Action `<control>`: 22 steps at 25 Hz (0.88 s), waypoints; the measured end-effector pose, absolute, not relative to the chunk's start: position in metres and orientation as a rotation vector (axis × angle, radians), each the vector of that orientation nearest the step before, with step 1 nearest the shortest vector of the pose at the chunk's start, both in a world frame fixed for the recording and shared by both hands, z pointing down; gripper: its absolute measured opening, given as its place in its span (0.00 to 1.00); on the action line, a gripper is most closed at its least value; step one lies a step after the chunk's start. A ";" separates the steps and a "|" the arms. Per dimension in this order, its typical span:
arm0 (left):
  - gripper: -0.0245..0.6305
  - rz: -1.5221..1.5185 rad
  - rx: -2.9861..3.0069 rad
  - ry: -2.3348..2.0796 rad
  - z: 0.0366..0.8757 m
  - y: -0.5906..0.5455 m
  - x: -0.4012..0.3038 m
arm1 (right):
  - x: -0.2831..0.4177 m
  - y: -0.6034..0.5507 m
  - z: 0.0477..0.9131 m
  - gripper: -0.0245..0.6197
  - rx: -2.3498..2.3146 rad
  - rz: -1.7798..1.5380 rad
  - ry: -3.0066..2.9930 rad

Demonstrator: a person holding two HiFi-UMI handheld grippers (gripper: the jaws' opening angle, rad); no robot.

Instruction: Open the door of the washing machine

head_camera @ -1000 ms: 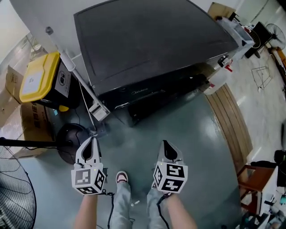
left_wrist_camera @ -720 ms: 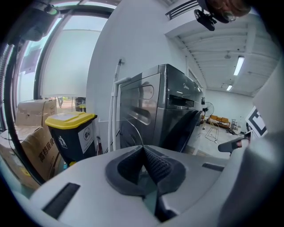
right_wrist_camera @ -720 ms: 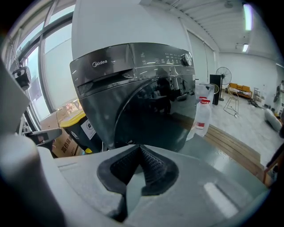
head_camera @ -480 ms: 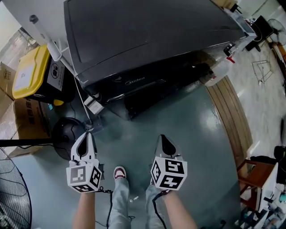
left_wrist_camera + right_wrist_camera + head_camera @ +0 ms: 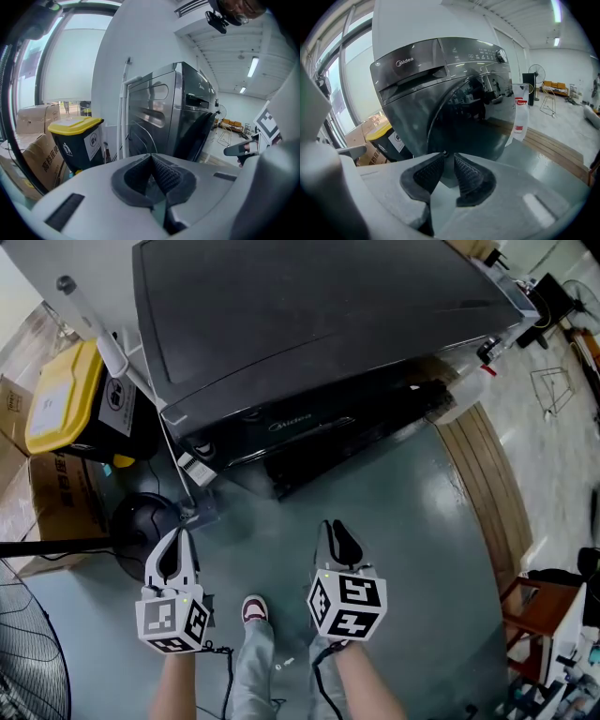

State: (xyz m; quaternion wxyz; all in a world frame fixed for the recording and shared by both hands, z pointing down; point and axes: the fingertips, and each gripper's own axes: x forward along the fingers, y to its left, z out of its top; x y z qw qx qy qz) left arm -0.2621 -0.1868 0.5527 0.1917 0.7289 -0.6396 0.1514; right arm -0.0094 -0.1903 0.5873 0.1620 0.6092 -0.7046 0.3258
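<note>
Both forearms reach forward side by side, and each gripper tilts downward toward the washing machine, well clear of it. Left gripper: jaws together, empty. Right gripper: jaws just opening, narrowly apart, nothing between. The door is closed and faces the grippers.

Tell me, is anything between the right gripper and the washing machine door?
Nothing visible. Only floor separates the right gripper from the washing machine door. Its jaws have just been opening, empty.

Dk grey washing machine, yellow-lid bin, teal floor
</note>
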 end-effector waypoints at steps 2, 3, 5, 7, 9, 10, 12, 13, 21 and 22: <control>0.04 0.432 2.043 -1.797 0.554 -0.187 -0.265 | -0.013 -0.196 0.586 0.13 1.753 0.928 -2.014; 0.04 0.435 2.041 -1.797 0.554 -0.187 -0.267 | -0.014 -0.199 0.586 0.14 1.762 0.926 -2.015; 0.04 0.440 2.039 -1.800 0.554 -0.188 -0.271 | -0.017 -0.204 0.585 0.16 1.780 0.925 -2.015; 0.04 0.442 2.038 -1.805 0.554 -0.189 -0.274 | -0.020 -0.209 0.584 0.19 1.796 0.925 -2.015; 0.04 0.443 2.035 -1.812 0.554 -0.190 -0.278 | -0.022 -0.213 0.583 0.22 1.810 0.920 -2.011; 0.04 0.442 2.032 -1.817 0.554 -0.191 -0.281 | -0.024 -0.215 0.583 0.24 1.816 0.918 -2.008; 0.04 0.439 2.026 -1.828 0.553 -0.193 -0.285 | -0.027 -0.218 0.584 0.28 1.824 0.918 -2.003; 0.04 0.438 2.022 -1.835 0.553 -0.193 -0.288 | -0.029 -0.219 0.584 0.29 1.826 0.919 -2.000; 0.04 0.435 1.994 -1.860 0.557 -0.190 -0.306 | -0.046 -0.232 0.586 0.38 1.870 0.900 -1.960; 0.04 0.437 1.991 -1.861 0.558 -0.188 -0.307 | -0.048 -0.235 0.587 0.38 1.881 0.899 -1.945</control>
